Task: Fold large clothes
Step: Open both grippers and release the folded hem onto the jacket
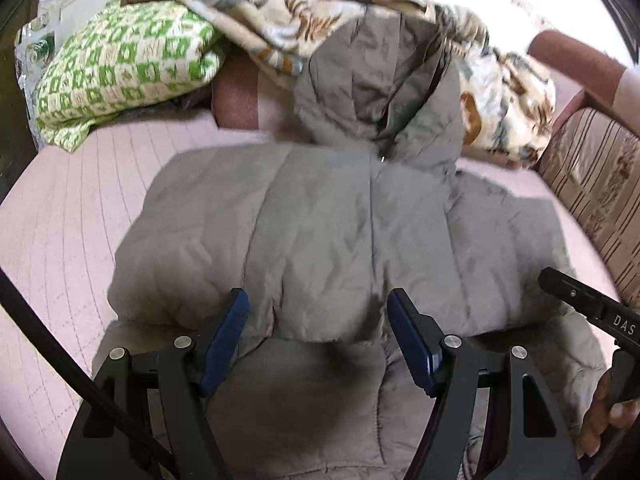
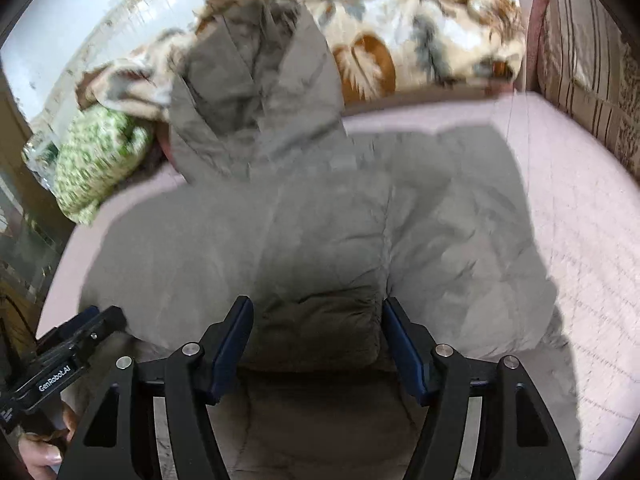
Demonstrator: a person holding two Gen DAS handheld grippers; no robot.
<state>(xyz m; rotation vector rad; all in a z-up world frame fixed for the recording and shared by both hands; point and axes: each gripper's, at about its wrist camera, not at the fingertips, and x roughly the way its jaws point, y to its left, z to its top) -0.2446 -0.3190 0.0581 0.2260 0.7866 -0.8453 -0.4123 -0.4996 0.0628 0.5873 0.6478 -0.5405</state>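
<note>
A grey quilted hooded jacket (image 1: pixel 320 232) lies on a pink quilted bed (image 1: pixel 60 220), both sleeves folded in across its body, hood (image 1: pixel 372 80) at the far end against the bedding. My left gripper (image 1: pixel 318 308) is open and empty just above the jacket's lower part. My right gripper (image 2: pixel 318 312) is open and empty over a folded sleeve cuff (image 2: pixel 320 328) of the jacket (image 2: pixel 280 220). The right gripper also shows at the right edge of the left wrist view (image 1: pixel 580 296); the left gripper shows at the lower left of the right wrist view (image 2: pixel 72 344).
A green-and-white checked blanket (image 1: pixel 120 68) and a floral beige blanket (image 1: pixel 280 12) are piled at the head of the bed. A striped brown cushion (image 1: pixel 592 192) stands along the right side. Bare pink sheet (image 2: pixel 580 240) lies right of the jacket.
</note>
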